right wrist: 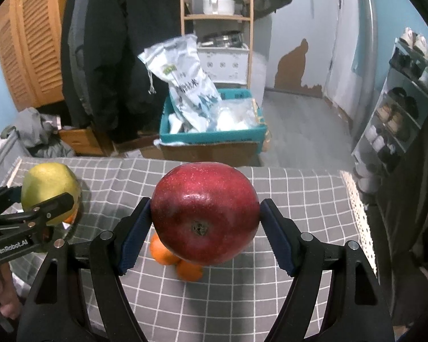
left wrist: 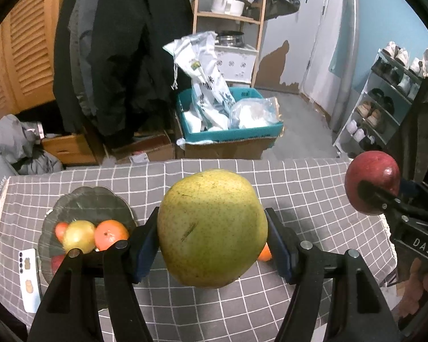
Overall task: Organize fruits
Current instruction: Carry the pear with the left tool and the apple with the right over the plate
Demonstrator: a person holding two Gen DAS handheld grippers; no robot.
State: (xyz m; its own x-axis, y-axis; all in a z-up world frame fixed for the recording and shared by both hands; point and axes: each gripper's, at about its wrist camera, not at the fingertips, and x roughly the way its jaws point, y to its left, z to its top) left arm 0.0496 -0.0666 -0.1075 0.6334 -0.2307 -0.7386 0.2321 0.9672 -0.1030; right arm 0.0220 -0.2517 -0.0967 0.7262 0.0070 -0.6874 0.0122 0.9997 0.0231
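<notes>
My left gripper [left wrist: 212,233] is shut on a big yellow-green pear [left wrist: 212,228], held above the grey checked tablecloth [left wrist: 299,188]. My right gripper [right wrist: 205,222] is shut on a dark red apple [right wrist: 204,216], also lifted off the cloth. Each view shows the other gripper with its fruit: the apple [left wrist: 371,185] at the right, the pear [right wrist: 50,191] at the left. A glass plate [left wrist: 91,199] at the left of the table holds a yellowish fruit [left wrist: 78,235], an orange [left wrist: 111,233] and red fruit. Two oranges [right wrist: 165,252] lie on the cloth under the apple.
A white phone [left wrist: 30,279] lies beside the plate at the table's left edge. Beyond the table's far edge stand a teal box [left wrist: 228,134] with bags, dark coats [left wrist: 119,57], a wooden shelf [left wrist: 228,17] and a shoe rack [left wrist: 385,99]. A hand [right wrist: 0,293] grips the left tool.
</notes>
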